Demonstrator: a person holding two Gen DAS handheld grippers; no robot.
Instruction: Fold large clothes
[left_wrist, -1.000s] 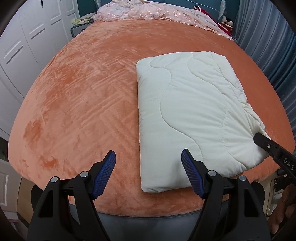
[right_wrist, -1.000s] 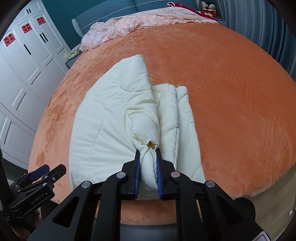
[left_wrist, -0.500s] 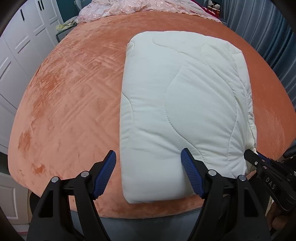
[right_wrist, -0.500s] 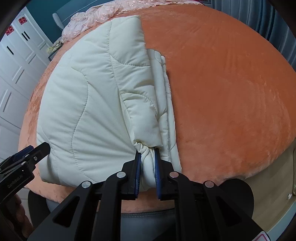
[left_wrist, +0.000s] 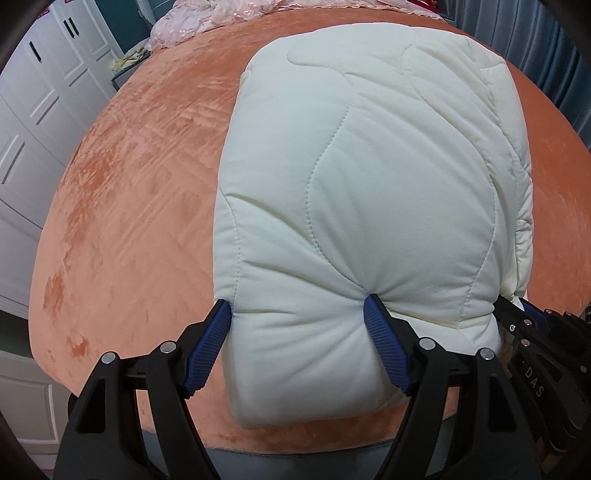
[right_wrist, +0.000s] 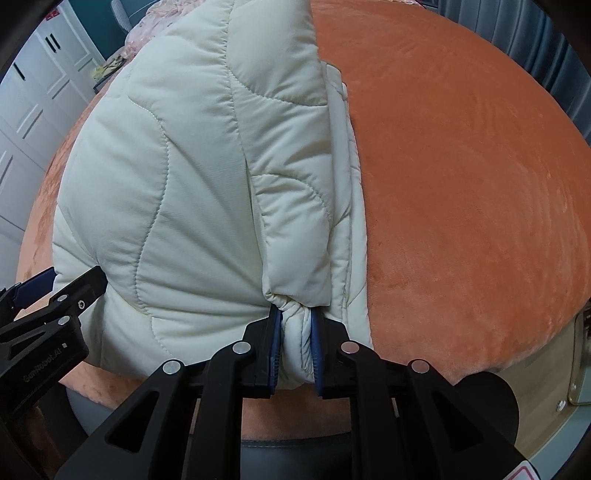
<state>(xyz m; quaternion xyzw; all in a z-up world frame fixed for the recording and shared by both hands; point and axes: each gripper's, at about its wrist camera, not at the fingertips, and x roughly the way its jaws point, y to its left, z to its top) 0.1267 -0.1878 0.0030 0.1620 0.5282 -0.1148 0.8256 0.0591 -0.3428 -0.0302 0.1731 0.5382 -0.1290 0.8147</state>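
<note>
While the folded cream quilted coat (left_wrist: 369, 192) lies at the bed's (left_wrist: 140, 177) near edge, your right tool (right_wrist: 294, 334) is clamped on its bunched corner; your left tool (left_wrist: 297, 345) straddles the hem, spread wide.

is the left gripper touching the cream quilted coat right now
Touching. In the left wrist view the left gripper straddles the near corner of the cream quilted coat; its right fingertip dents the padding, with creases radiating from it.
</note>
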